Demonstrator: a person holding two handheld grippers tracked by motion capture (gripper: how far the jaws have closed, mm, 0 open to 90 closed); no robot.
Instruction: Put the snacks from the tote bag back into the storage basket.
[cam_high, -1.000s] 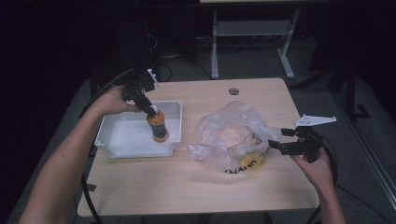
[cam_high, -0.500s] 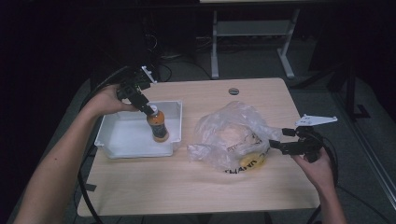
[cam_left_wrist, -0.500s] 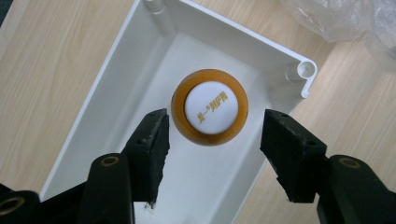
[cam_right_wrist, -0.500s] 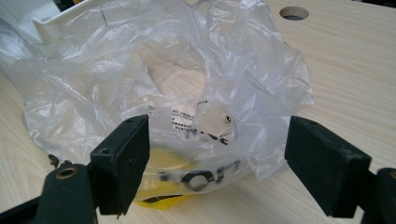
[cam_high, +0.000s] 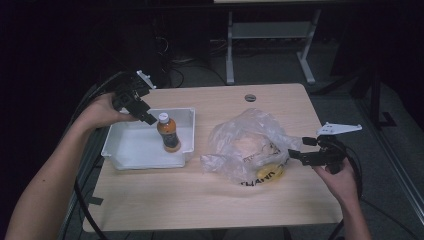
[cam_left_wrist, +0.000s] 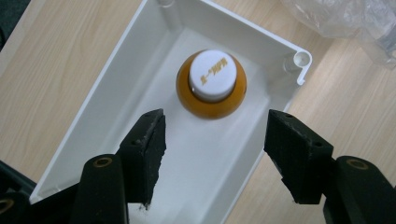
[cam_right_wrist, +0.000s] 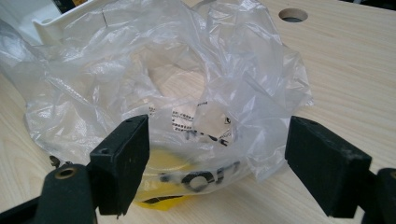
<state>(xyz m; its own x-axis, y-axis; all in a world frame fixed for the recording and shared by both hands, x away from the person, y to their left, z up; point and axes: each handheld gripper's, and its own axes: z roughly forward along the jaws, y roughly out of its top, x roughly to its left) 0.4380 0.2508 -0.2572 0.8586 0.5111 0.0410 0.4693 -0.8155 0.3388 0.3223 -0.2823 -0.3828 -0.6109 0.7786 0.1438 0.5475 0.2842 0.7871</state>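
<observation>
An orange-filled bottle with a white cap (cam_high: 169, 134) (cam_left_wrist: 211, 84) stands upright in the white tray (cam_high: 130, 150) (cam_left_wrist: 116, 70) on the table's left. My left gripper (cam_high: 150, 119) (cam_left_wrist: 215, 126) hovers just up and left of the cap. Its jaws have just been opening and are now open, clear of the bottle, with nothing between them. A crumpled clear plastic bag (cam_high: 245, 145) (cam_right_wrist: 187, 70) with a yellow item (cam_high: 270, 172) (cam_right_wrist: 163, 168) inside lies at centre right. My right gripper (cam_high: 295, 154) (cam_right_wrist: 217, 135) is open at the bag's right edge, not pressing on it.
A round hole (cam_high: 250, 97) (cam_right_wrist: 293, 15) is set in the wooden tabletop near its far edge. A metal stand (cam_high: 270, 35) and cables sit on the dark floor behind the table. Bare wood runs along the table's front.
The left gripper let go of the bottle and drew back up and to the left; the bottle stays upright in the tray. The right gripper and the bag have not moved.
</observation>
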